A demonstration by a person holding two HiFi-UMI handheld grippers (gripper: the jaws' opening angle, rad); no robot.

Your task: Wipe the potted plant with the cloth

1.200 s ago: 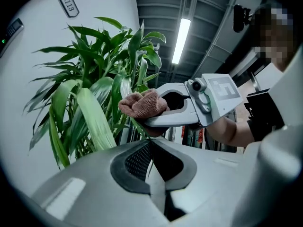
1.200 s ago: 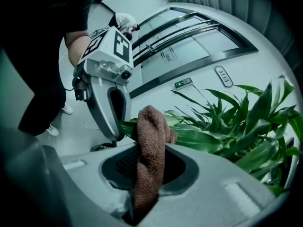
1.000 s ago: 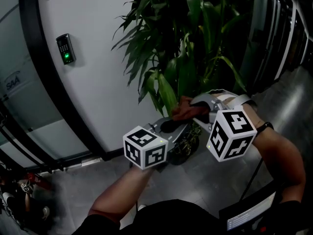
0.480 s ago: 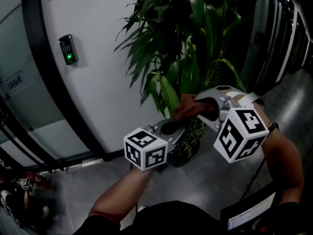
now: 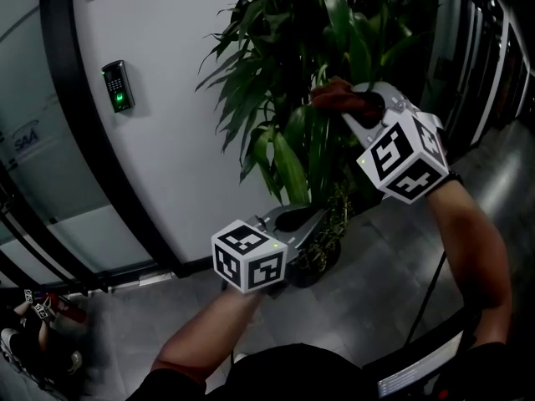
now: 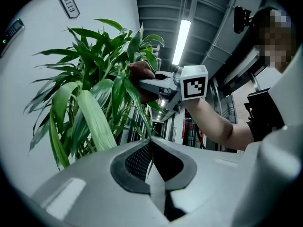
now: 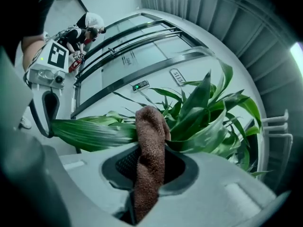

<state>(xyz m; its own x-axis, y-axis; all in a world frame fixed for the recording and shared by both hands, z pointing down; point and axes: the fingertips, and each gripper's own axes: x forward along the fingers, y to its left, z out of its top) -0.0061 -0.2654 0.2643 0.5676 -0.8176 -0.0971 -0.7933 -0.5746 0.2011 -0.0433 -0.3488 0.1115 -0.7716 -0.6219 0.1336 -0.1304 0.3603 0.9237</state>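
Note:
The potted plant (image 5: 313,73) has long green leaves and stands against a white wall; its dark pot (image 5: 322,253) sits on the floor. My right gripper (image 5: 338,98) is shut on a brown cloth (image 5: 334,94), raised among the upper leaves. In the right gripper view the brown cloth (image 7: 149,160) sticks out between the jaws and touches a long leaf (image 7: 90,134). My left gripper (image 5: 313,215) is shut and empty, low beside the plant's base. From the left gripper view the left gripper (image 6: 150,143) points at the leaves (image 6: 94,112), with the right gripper (image 6: 144,82) and cloth (image 6: 138,71) above.
A white wall panel with a green-lit keypad (image 5: 115,84) stands left of the plant. Glass panels with dark frames (image 5: 50,182) run along the left. A grey shiny floor (image 5: 368,282) lies below. Dark railings (image 5: 493,48) stand at the right. Another person (image 7: 87,25) crouches in the distance.
My right gripper has risen with the cloth from the low stems up into the upper leaves and rolled. The left gripper has stayed put.

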